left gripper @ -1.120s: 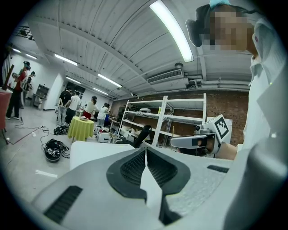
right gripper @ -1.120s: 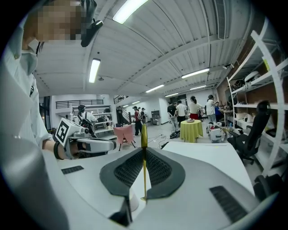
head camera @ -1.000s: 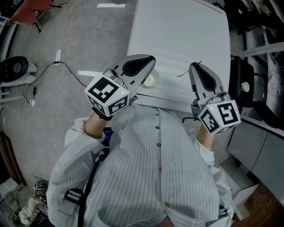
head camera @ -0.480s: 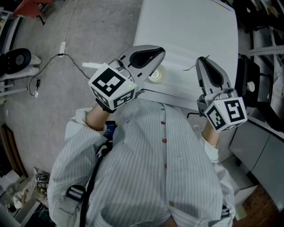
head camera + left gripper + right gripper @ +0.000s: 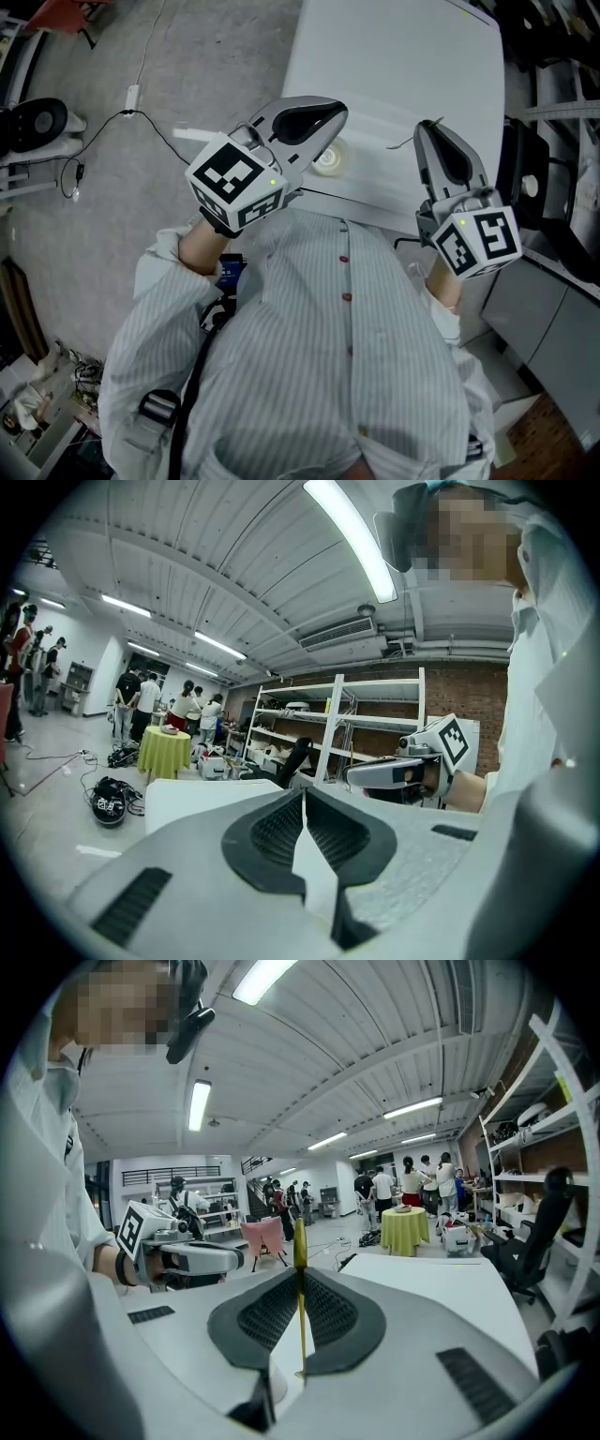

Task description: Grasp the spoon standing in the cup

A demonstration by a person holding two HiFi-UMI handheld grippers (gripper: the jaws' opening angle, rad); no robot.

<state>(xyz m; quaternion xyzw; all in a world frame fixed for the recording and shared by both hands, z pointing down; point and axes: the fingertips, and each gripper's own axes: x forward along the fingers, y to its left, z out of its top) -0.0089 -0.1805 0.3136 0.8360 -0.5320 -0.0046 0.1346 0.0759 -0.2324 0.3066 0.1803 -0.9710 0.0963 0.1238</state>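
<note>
The spoon (image 5: 300, 1241) is a thin yellow-green stick with a small bowl, and it stands upright between the jaws of my right gripper (image 5: 300, 1274), which is shut on it. In the head view my right gripper (image 5: 427, 127) hovers over the near edge of the white table (image 5: 403, 56), with the spoon's thin end (image 5: 405, 143) poking out to the left. A white cup (image 5: 328, 159) sits on the table, half hidden under my left gripper (image 5: 336, 117). The left gripper (image 5: 303, 794) is shut with nothing between its pads.
Metal shelves (image 5: 553, 112) stand to the right of the table. A black cable (image 5: 141, 131) runs over the floor at the left. Far off stand several people and a round table with a yellow-green cloth (image 5: 405, 1227).
The head view shifted slightly a second ago, so both grippers sit a bit further right in the frame. Neither gripper has changed its pose or grip.
</note>
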